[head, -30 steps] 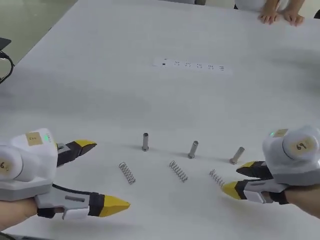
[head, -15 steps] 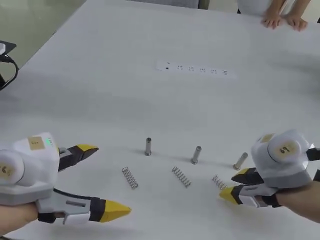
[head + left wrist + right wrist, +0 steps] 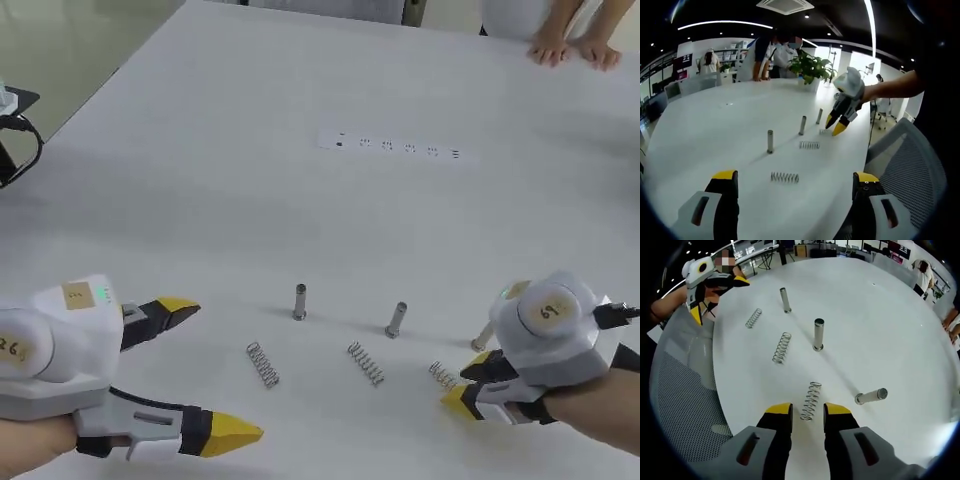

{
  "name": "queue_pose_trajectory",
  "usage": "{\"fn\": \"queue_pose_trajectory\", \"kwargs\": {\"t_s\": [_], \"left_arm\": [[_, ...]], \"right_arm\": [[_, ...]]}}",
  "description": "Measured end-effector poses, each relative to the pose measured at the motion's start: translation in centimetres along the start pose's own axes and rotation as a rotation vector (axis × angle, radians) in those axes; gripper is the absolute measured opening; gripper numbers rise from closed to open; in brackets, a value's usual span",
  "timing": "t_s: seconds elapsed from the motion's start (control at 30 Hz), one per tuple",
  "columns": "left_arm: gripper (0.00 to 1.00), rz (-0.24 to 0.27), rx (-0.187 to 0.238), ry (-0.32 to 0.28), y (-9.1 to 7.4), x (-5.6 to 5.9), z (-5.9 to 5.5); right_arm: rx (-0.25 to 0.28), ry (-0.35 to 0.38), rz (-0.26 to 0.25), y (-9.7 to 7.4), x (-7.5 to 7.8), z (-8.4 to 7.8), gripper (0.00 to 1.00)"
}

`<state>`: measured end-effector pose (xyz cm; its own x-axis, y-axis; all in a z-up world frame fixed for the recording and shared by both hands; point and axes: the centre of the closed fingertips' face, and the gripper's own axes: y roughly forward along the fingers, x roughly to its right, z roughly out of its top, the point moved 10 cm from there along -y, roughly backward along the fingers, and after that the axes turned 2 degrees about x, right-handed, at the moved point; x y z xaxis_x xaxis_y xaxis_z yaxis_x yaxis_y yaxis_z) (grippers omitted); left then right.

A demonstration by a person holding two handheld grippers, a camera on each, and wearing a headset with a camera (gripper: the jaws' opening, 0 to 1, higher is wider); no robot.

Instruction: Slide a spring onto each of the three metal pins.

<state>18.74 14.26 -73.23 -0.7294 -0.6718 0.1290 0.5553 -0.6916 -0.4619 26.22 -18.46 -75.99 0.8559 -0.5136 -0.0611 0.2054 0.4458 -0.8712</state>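
Three metal pins stand in a row on the white table: left pin, middle pin, and right pin, partly behind my right gripper. A spring lies in front of each: left spring, middle spring, right spring. In the right gripper view my right gripper is open only narrowly, the near end of the right spring lying between its tips, untouched. My left gripper is wide open and empty, left of the left spring.
A socket strip is set into the table further back. A person's hands rest at the far edge. A black cable hangs at the left edge. A mesh chair stands by the near edge.
My right gripper has moved down and left until its tips flank the right spring's end. The left gripper has stayed put; the camera has tilted a little.
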Motion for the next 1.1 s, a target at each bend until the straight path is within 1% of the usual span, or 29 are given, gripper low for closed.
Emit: {"fn": "queue_pose_trajectory", "kwargs": {"t_s": [0.23, 0.37, 0.57, 0.73, 0.8, 0.9, 1.0, 1.1], "left_arm": [[0.91, 0.001, 0.005, -0.004, -0.1, -0.11, 0.01], [0.91, 0.002, 0.002, -0.006, -0.15, -0.11, -0.14], [0.91, 0.002, 0.0, -0.01, -0.1, -0.11, -0.3], [0.91, 0.0, 0.002, -0.011, -0.07, -0.09, -0.24], [0.91, 0.0, 0.003, -0.011, -0.08, -0.12, -0.23], [0.91, 0.001, 0.001, -0.01, -0.12, -0.16, -0.25], [0.91, 0.0, 0.002, -0.011, -0.12, -0.13, -0.26], [0.91, -0.004, -0.001, -0.009, -0.03, 0.03, -0.26]], "right_arm": [[-0.013, -0.011, 0.011, 0.34, -0.27, 0.23, 0.2], [-0.029, -0.033, 0.005, 0.49, -0.25, 0.27, 0.2], [-0.04, -0.041, 0.0, 0.58, -0.05, 0.31, 0.15], [-0.06, -0.062, -0.015, 0.72, 0.01, 0.25, 0.15], [-0.068, -0.07, -0.011, 0.84, -0.09, 0.21, 0.12], [-0.069, -0.075, -0.019, 0.85, -0.11, 0.18, 0.1], [-0.061, -0.079, -0.014, 0.91, 0.02, 0.12, 0.09], [-0.053, -0.066, -0.009, 0.88, 0.06, 0.04, 0.08]]}}
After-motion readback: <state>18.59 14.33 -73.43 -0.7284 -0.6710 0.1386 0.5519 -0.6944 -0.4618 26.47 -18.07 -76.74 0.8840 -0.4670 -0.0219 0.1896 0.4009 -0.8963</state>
